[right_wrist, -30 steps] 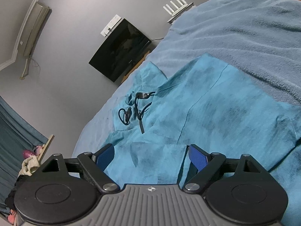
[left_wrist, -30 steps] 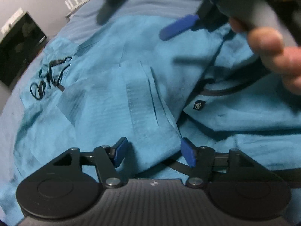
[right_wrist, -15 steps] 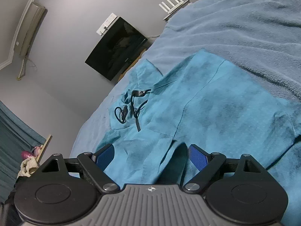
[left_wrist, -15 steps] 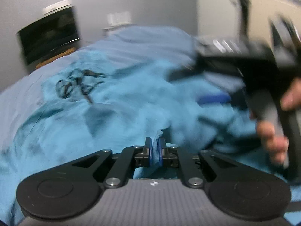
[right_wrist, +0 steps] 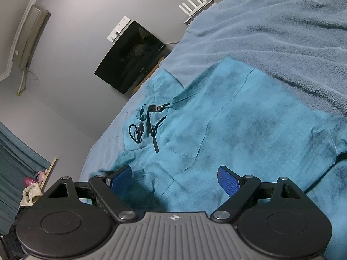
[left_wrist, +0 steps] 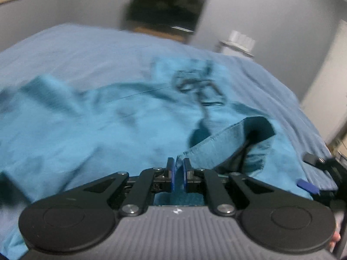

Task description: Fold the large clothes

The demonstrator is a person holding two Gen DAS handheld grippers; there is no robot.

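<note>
A large teal garment [left_wrist: 91, 130] with black drawcords [left_wrist: 195, 86] lies spread on a blue bed. My left gripper [left_wrist: 178, 169] is shut on a hemmed edge of the teal garment, and the lifted flap [left_wrist: 238, 138] curls up to the right of the fingers. The left wrist view is blurred by motion. In the right wrist view the same garment [right_wrist: 249, 130] lies flat with its drawcords [right_wrist: 149, 125] at the far left. My right gripper [right_wrist: 175, 177] hovers open just over the cloth with nothing between its blue pads. It also shows at the left wrist view's right edge [left_wrist: 308, 186].
A blue blanket [right_wrist: 271, 32] covers the bed [left_wrist: 86, 49] around the garment. A black screen [right_wrist: 130, 56] hangs on the grey wall beyond the bed, with a white router [right_wrist: 195, 2] beside it. Curtains and small items [right_wrist: 30, 188] stand at the left.
My left gripper closed on the garment's edge, then rolled and swung away with the cloth, lifting a flap. The right gripper stayed open in place.
</note>
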